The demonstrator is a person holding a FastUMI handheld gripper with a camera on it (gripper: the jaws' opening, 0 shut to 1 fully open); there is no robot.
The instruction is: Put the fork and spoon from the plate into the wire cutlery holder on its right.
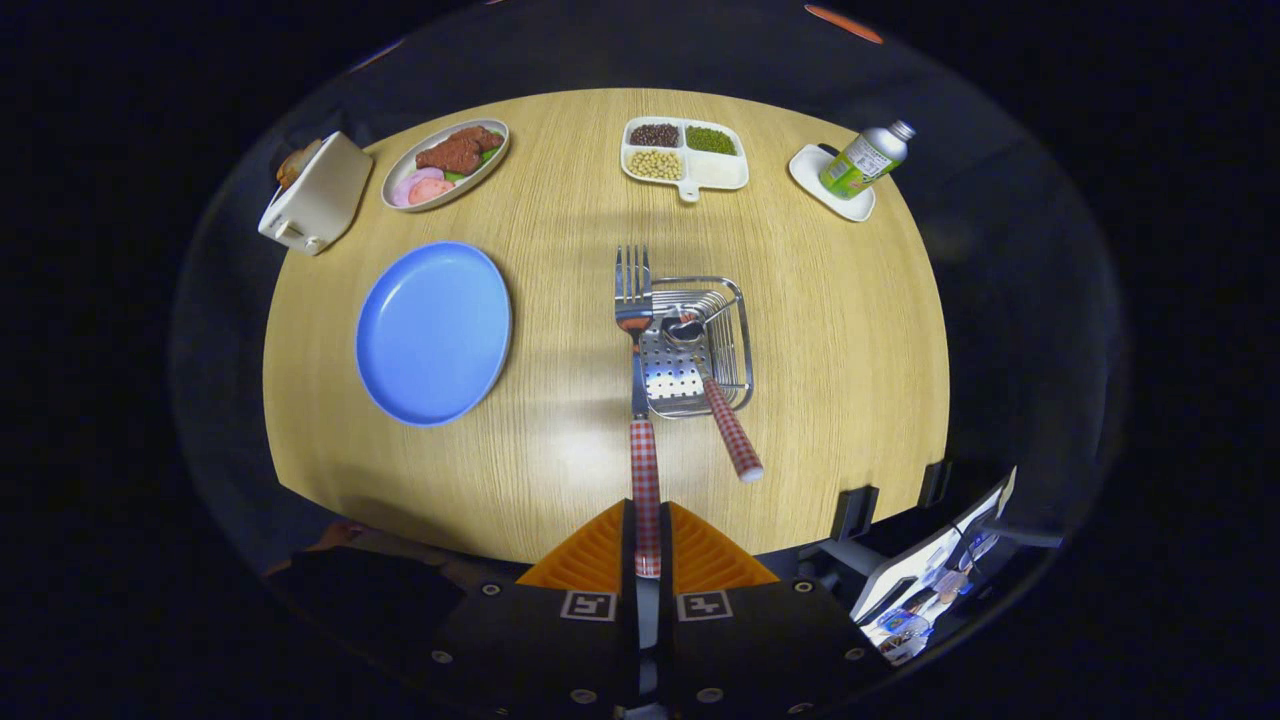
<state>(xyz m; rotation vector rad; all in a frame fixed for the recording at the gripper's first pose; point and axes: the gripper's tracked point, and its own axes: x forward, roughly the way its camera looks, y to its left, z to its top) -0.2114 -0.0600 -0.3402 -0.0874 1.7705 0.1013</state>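
Observation:
My gripper is shut on the red-checked handle of the fork, which points straight ahead with its tines high over the left rim of the wire cutlery holder. The spoon stands slanted in the holder, bowl down on the perforated bottom, its checked handle leaning out over the near edge toward me. The blue plate lies bare on the wooden table, left of the holder.
Along the far edge of the table stand a white toaster, an oval plate of food, a divided dish of beans and a green bottle on a small white dish. A screen sits beyond the table's near right edge.

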